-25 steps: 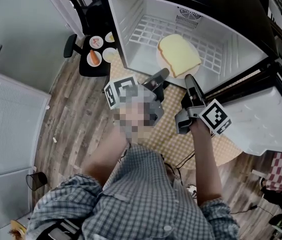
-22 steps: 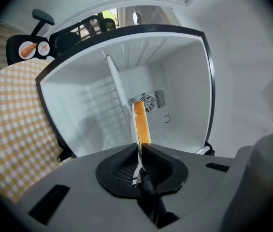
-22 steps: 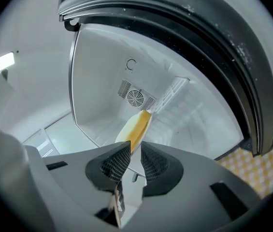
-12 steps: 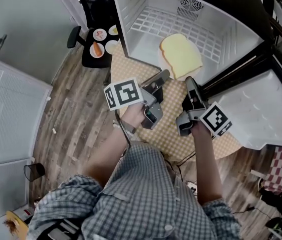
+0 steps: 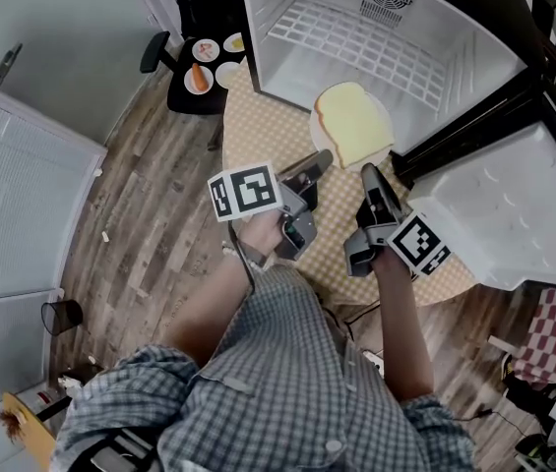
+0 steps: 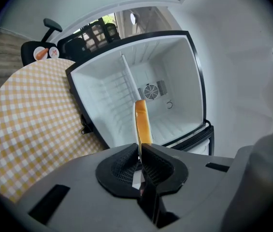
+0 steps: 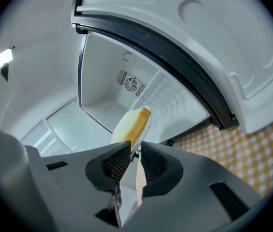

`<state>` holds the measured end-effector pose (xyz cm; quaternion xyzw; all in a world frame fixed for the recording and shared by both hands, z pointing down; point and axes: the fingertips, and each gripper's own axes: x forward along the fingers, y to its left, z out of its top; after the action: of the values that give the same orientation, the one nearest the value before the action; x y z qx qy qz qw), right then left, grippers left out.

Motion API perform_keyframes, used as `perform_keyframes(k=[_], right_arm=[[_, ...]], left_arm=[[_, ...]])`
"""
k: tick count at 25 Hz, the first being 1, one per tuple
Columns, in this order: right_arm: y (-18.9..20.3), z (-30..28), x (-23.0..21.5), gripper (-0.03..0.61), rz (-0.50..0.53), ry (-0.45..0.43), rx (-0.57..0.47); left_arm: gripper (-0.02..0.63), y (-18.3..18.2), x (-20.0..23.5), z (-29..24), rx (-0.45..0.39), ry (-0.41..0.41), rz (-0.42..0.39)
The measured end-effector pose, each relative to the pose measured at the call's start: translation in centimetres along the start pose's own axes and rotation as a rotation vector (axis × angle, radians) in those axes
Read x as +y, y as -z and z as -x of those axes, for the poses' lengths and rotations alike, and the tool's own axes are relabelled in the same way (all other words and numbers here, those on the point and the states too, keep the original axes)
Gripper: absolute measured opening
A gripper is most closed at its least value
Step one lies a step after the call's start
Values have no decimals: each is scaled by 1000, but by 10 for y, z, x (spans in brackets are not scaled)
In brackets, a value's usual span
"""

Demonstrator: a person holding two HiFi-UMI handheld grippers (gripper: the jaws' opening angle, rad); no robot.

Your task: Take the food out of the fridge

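Note:
A slice of bread (image 5: 354,123) lies on a white plate (image 5: 316,129) at the open fridge's (image 5: 356,47) front edge, partly over the checkered table (image 5: 263,131). My left gripper (image 5: 319,161) is shut on the plate's near rim. My right gripper (image 5: 367,173) is shut on the same rim, a little to the right. In the left gripper view the bread (image 6: 142,122) shows edge-on above the closed left gripper (image 6: 140,153). In the right gripper view the bread (image 7: 134,122) rises from the right gripper (image 7: 132,154), with the plate's rim (image 7: 139,180) between the jaws. The rest of the fridge interior looks bare.
The fridge door (image 5: 514,214) stands open at the right, close to my right arm. A black chair (image 5: 204,72) with small plates of food stands left of the fridge. A grey cabinet (image 5: 12,224) lines the left side above the wooden floor (image 5: 150,244).
The plate with the bread has come from inside the fridge to its front edge, over the table. Both grippers moved back with it, still shut on its rim.

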<state>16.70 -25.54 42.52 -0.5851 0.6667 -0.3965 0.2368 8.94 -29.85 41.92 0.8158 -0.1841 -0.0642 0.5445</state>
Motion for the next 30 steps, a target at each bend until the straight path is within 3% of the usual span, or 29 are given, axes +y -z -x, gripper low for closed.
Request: perform_keyframes(k=[30], right_arm=[[117,26,-113,61,-141,267,176]], left_arm=[[48,102,135,15,266,-247,98]])
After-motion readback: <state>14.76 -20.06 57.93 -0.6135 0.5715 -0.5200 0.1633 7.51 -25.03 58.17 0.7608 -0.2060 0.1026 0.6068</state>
